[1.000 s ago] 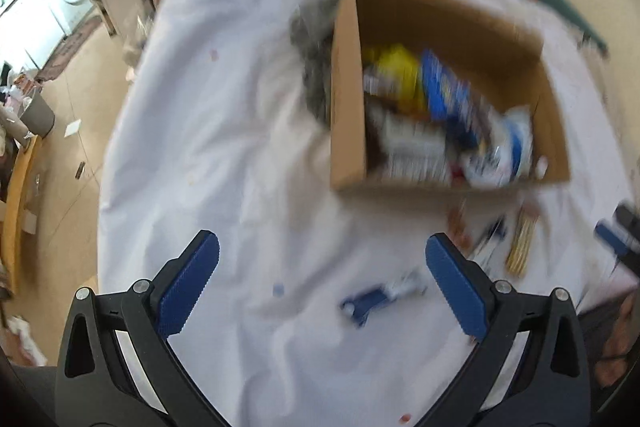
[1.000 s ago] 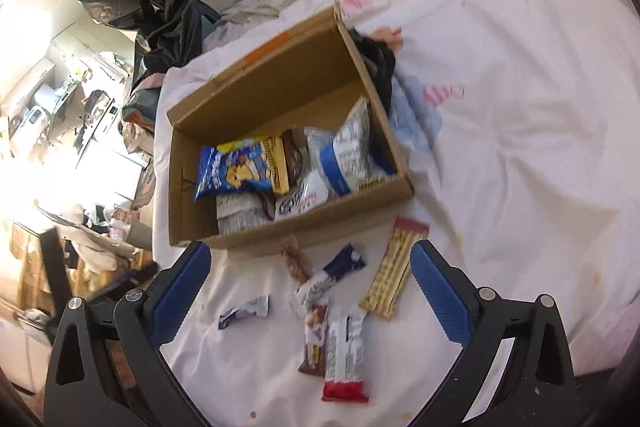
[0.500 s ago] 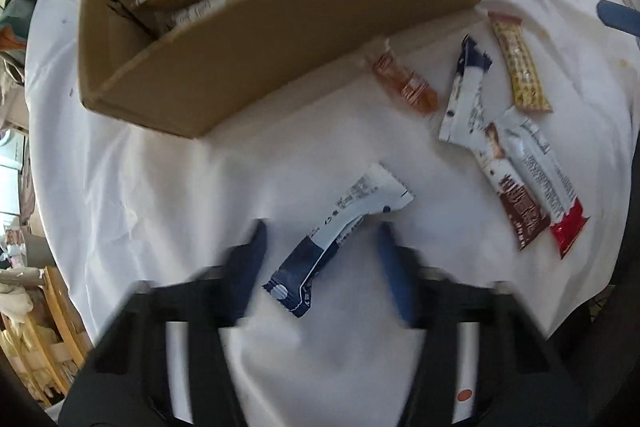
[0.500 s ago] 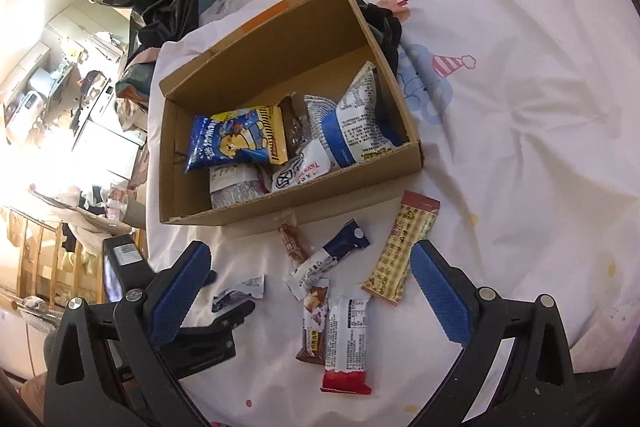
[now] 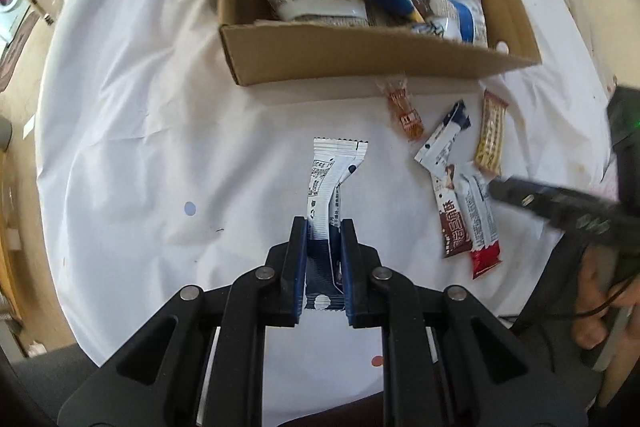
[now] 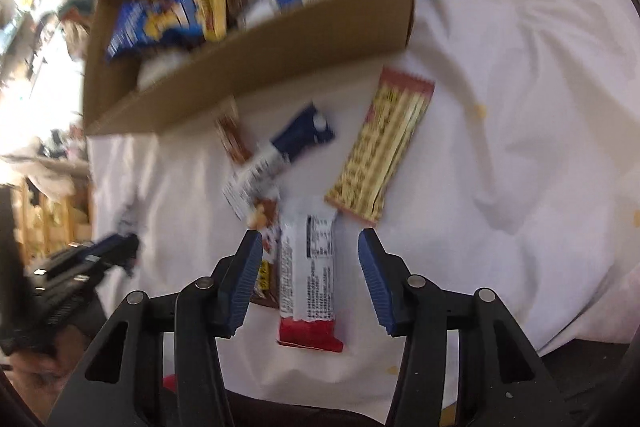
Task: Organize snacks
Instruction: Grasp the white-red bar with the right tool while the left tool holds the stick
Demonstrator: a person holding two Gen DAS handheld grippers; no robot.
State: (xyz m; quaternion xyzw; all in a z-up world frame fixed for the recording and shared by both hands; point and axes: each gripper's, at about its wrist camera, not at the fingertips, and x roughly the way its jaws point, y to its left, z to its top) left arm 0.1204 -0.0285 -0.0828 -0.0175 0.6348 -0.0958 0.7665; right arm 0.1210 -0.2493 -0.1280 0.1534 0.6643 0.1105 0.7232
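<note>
My left gripper (image 5: 324, 227) is shut on the dark blue end of a white and blue snack stick (image 5: 334, 175) that lies on the white sheet. The cardboard box (image 5: 360, 57) with several snack packs stands beyond it. My right gripper (image 6: 310, 247) is open and straddles a white bar with a red end (image 6: 308, 267). A brown bar (image 6: 266, 271) lies under its left finger. A yellow bar (image 6: 380, 151), a blue and white stick (image 6: 280, 159) and a small orange candy (image 6: 232, 137) lie ahead, below the box (image 6: 256, 55).
The white sheet (image 5: 140, 107) covers the surface; its near edge drops off just behind both grippers. The left gripper shows at the left of the right wrist view (image 6: 100, 255). The right gripper shows at the right of the left wrist view (image 5: 560, 207).
My left gripper has closed on the blue and white stick. My right gripper has come down and forward over the white and red bar and has narrowed.
</note>
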